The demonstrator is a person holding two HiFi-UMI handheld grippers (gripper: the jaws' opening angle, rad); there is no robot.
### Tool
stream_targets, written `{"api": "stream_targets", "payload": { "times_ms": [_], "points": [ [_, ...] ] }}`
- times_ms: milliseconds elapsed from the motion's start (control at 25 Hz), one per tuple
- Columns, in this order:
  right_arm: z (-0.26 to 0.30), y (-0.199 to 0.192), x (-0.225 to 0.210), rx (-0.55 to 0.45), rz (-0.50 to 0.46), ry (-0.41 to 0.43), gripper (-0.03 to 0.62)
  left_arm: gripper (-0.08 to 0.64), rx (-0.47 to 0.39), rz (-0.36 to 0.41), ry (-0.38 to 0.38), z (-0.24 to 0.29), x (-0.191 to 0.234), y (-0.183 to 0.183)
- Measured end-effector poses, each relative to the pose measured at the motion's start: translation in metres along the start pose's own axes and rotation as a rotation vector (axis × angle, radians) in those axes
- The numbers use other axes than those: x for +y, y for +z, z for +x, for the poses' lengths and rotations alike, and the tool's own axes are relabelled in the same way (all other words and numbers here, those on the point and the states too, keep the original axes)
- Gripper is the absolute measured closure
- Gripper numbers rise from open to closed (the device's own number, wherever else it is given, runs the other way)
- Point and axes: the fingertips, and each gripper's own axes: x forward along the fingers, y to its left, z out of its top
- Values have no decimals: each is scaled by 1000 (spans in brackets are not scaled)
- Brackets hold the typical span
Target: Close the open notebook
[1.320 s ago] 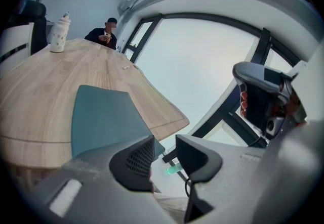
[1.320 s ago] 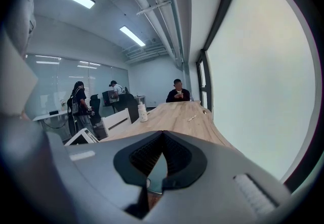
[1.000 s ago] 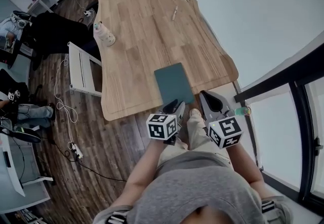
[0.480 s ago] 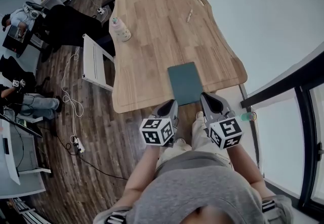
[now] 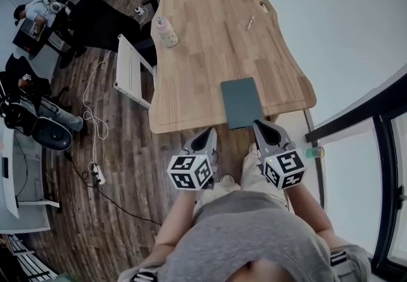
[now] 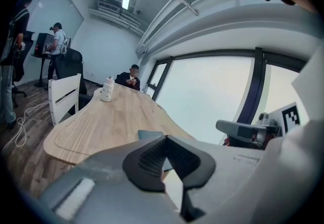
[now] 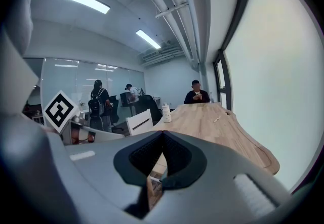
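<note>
Teal notebook [image 5: 241, 102] is lying closed at centre frame on the wooden surface [image 5: 191, 70]; hovering below it are the left gripper [image 5: 205, 137], fingers just closing together on nothing, and the right gripper [image 5: 264, 129], fingers together.

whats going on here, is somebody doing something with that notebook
A person holds a gripper in each hand at the near end of a wooden table. The dark green notebook lies closed and flat by that edge. The left gripper and right gripper are both shut and empty, and neither touches the notebook.
</note>
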Motion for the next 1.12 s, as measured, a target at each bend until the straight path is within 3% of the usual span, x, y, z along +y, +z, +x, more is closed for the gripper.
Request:
{"api": "stream_targets", "payload": {
  "times_ms": [440,880,1120],
  "points": [
    [1,-10,31,6,-4,48,591,558,-51,10,54,-44,11,2],
    [5,-9,53,-5,-18,113,594,558,-65,8,64,-55,18,3],
    [7,-7,53,-5,-21,105,594,558,-66,-6,60,-54,20,3]
  ]
}}
